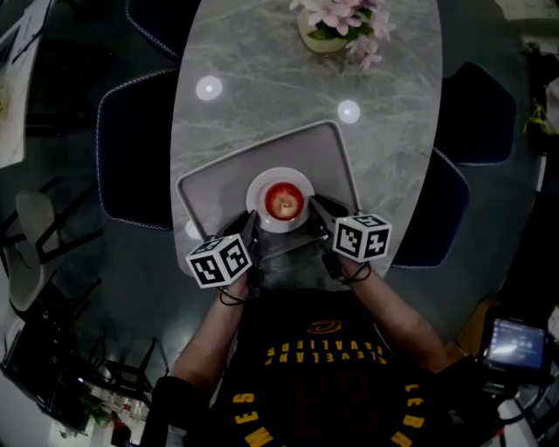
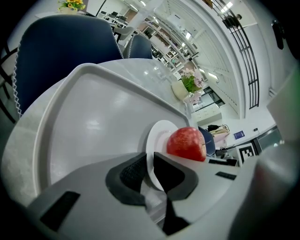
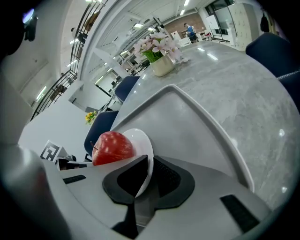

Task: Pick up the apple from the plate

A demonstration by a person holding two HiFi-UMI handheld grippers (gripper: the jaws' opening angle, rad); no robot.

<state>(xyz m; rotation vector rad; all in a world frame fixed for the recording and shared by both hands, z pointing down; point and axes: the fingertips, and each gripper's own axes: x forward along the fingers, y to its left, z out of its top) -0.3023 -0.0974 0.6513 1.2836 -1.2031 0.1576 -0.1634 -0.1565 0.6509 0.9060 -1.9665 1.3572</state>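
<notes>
A red apple (image 1: 284, 201) rests on a small white plate (image 1: 258, 189) near the front of a grey tray (image 1: 210, 179). My left gripper (image 1: 251, 223) is at the plate's left side and my right gripper (image 1: 317, 207) at its right side. In the left gripper view the jaws of the left gripper (image 2: 151, 165) are shut on the plate's rim (image 2: 154, 136), with the apple (image 2: 186, 143) just beyond. In the right gripper view the right gripper (image 3: 149, 172) also pinches the plate (image 3: 143, 145) by its rim, the apple (image 3: 111, 147) to the left of the jaws.
The tray lies on a grey marble table (image 1: 262, 52). A vase of pink flowers (image 1: 336, 26) stands at the far end. Dark blue chairs (image 1: 131, 148) (image 1: 476, 113) flank the table on both sides. The person's body is close to the near edge.
</notes>
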